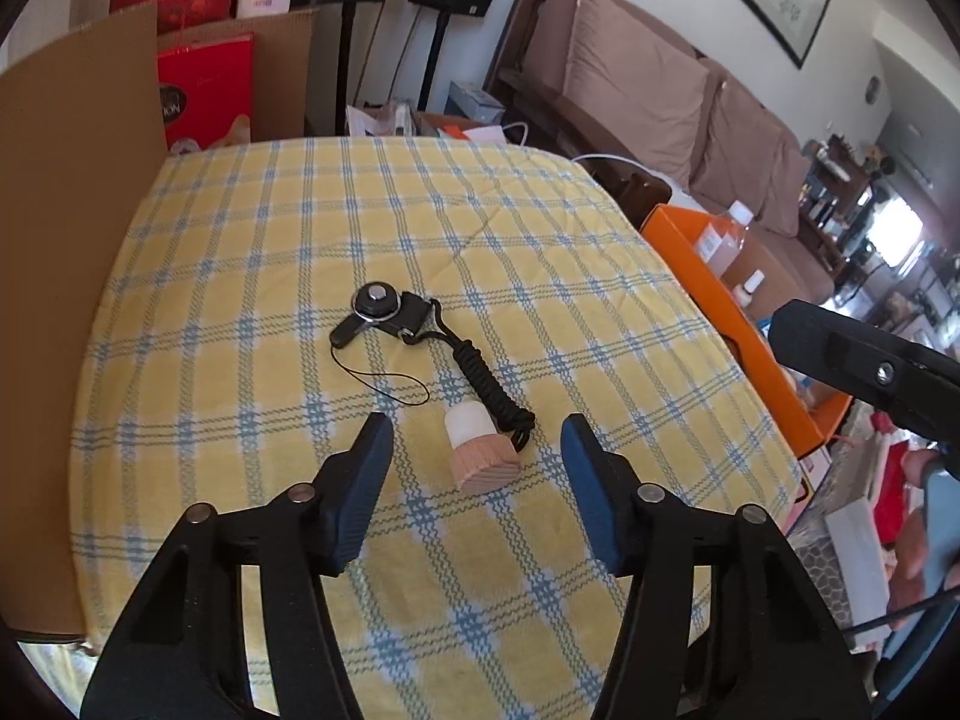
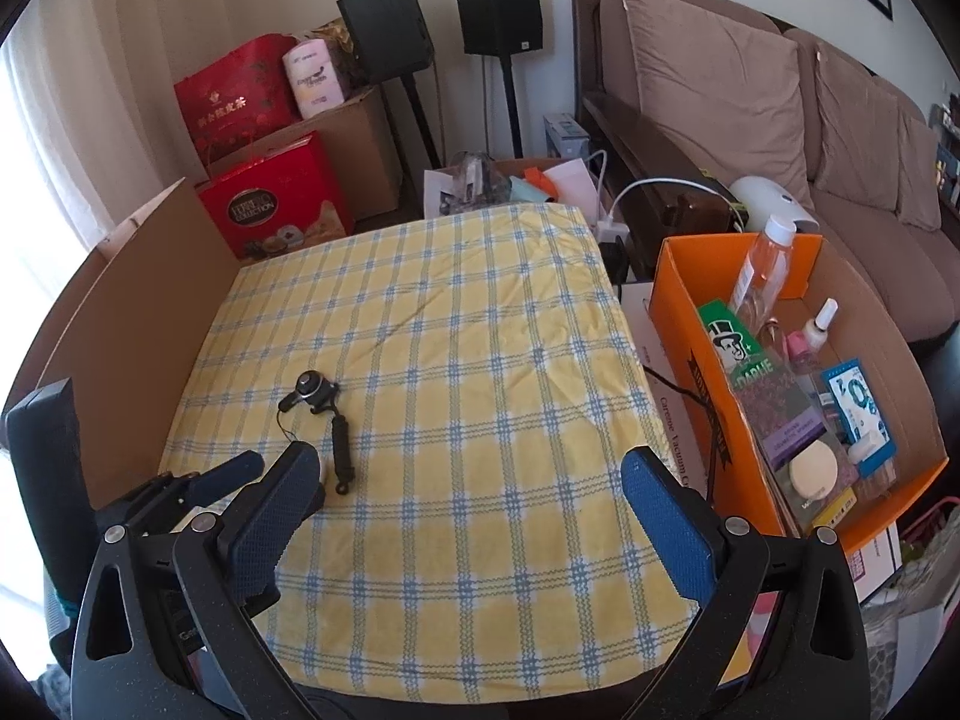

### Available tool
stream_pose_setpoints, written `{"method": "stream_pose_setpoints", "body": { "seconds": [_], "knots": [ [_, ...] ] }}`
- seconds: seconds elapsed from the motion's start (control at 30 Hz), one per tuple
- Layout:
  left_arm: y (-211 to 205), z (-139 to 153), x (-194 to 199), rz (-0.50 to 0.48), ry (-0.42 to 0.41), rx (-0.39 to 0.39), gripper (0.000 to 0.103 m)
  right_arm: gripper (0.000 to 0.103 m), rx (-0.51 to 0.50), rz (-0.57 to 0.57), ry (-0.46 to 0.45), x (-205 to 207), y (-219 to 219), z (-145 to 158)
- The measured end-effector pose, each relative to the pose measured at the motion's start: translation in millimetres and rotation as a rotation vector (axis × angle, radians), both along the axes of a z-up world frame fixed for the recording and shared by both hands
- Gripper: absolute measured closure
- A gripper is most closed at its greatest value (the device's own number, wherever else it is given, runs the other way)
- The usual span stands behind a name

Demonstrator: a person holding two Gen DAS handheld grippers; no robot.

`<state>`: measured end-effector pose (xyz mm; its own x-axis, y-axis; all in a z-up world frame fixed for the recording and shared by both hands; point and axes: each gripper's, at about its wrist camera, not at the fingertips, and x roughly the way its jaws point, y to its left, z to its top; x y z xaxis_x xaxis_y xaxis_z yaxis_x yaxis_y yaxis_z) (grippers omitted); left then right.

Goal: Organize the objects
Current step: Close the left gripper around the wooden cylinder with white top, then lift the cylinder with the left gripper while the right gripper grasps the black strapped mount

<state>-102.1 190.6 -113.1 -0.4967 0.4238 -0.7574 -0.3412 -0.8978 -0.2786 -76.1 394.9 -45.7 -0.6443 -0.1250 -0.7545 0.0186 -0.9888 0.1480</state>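
Fingers [image 1: 360, 480] spread, flanking wooden-based bottle [image 1: 483, 447]

From my right wrist view, I read "COLLECTION" in gold on a dark oval on the red gift box [image 2: 279, 207] beyond the table's far edge. A red bag [image 2: 237, 99] behind it carries gold Chinese characters I cannot make out. In the orange box [image 2: 678, 324] to my right, a green toothpaste carton [image 2: 735, 339] shows a top-hatted man and the letters "DARLIE". The white box [image 2: 666, 414] beside it reads "Vacuum". From my left wrist view, the gift box shows only "ION".
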Motion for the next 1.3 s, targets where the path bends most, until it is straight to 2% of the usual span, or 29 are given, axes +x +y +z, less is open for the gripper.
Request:
{"method": "stream_pose_setpoints", "body": {
  "seconds": [0.13, 0.2, 0.4, 0.6, 0.8, 0.97, 1.2, 1.3],
  "knots": [
    [2.4, -6.3, -3.8, 0.003, -0.007, -0.006, 0.067, 0.002, 0.0, 0.0, -0.008, -1.8, -0.6, -3.1],
    [1.8, -8.2, -5.0, 0.003, -0.011, 0.0, 0.08, 0.002, -0.002, 0.001, -0.011, -2.9, -0.6, -4.7],
    [-5.2, -5.6, -0.3, -0.008, -0.008, -0.006, 0.08, 0.004, -0.017, 0.016, -0.019, -8.1, -3.5, -8.7],
    [-32.1, 14.1, 12.4, 0.011, 0.022, 0.017, 0.08, 0.013, -0.046, 0.06, -0.025, -17.1, -15.0, -13.5],
    [-58.5, 33.1, 24.7, 0.038, 0.039, 0.04, 0.08, 0.031, -0.061, 0.117, -0.059, -31.9, -37.9, -28.4],
    [-68.7, 44.0, 31.9, 0.039, 0.054, 0.044, 0.08, 0.055, -0.041, 0.166, -0.086, -40.6, -59.2, -43.9],
    [-75.1, 48.7, 35.3, 0.046, 0.051, 0.053, 0.08, 0.062, -0.02, 0.2, -0.1, -48.4, -77.6, -57.0],
    [-77.4, 47.9, 37.7, 0.047, 0.047, 0.059, 0.08, 0.071, 0.004, 0.213, -0.117, -51.9, -82.8, -64.5]
  ]
}}
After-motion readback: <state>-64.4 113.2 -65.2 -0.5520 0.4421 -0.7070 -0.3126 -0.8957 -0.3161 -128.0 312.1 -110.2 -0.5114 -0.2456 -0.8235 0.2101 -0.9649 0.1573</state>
